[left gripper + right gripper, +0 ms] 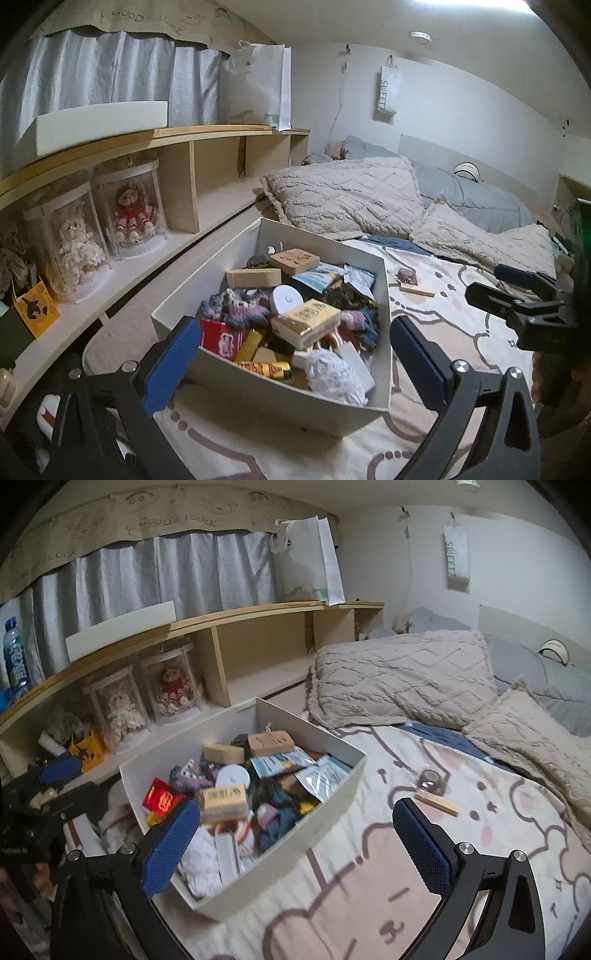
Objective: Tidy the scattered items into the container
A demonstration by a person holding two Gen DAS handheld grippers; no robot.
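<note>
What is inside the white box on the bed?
The white box holds wooden blocks, sachets, knitted pieces and a red packet. Lower layers are covered.

Home bedroom; bed [369, 867] with pillows [402, 675]; curtained shelf [258, 613] of dolls [122, 710]

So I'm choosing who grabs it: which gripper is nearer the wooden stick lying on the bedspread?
Right. The right gripper has the wooden stick just ahead of its right finger; the left gripper faces it across the box.

Two dolls [147, 701] in clear cases stand on the shelf [258, 679] at ten o'clock; pillows [402, 675] at two.
</note>
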